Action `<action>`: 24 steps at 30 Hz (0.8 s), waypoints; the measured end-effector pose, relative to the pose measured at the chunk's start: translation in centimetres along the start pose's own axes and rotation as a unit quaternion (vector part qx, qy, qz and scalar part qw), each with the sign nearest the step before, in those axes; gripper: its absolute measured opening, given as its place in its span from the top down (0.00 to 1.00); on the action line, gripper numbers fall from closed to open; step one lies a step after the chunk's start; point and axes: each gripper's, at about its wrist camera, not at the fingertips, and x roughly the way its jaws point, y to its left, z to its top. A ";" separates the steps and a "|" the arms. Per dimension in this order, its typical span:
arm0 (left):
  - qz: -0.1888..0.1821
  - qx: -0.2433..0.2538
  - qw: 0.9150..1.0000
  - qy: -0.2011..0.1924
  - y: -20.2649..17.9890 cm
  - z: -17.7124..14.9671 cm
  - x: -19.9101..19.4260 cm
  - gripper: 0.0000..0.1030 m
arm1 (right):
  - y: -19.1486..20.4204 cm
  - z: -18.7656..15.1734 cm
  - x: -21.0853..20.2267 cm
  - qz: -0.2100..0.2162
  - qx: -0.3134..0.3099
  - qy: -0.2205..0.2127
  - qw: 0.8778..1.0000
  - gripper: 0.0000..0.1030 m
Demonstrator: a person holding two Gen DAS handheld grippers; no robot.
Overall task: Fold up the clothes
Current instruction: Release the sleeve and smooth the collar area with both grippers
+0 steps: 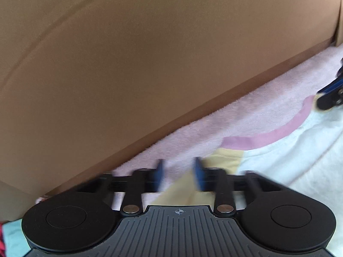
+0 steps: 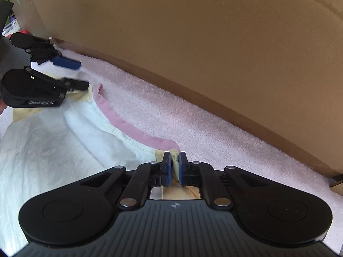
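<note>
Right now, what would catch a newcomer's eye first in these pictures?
The white cotton shirt with a pink ribbed collar lies on a pale pink fluffy towel. The right claw is shut on its yellow shoulder, while the left claw hangs open over the other shoulder. A tall brown cardboard wall stands behind.

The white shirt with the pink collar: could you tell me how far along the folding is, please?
Done: the white shirt lies spread on the pink towel, collar toward the cardboard wall. In hand: the right gripper is shut on the yellow shoulder fabric beside the collar; the left gripper is open over the other shoulder. Left: no fold shows yet.
</note>
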 end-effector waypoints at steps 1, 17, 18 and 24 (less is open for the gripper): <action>0.013 -0.003 1.000 -0.004 -0.1 -0.2 0.1 0.97 | 0.2 -0.1 -0.2 -0.006 -0.001 -0.012 1.000 0.93; 0.045 -0.132 0.989 -0.051 5.2 -3.2 -3.6 0.72 | 1.8 0.4 0.8 -0.170 -0.031 -0.077 0.982 0.38; 0.044 -0.138 0.988 -0.051 5.6 -3.4 -4.0 0.72 | 1.7 0.5 -0.3 -0.168 -0.013 -0.095 0.981 0.40; -0.001 -0.192 0.980 -0.050 7.3 -5.7 -6.4 0.35 | 2.9 2.1 -5.1 0.010 0.085 -0.150 0.985 0.47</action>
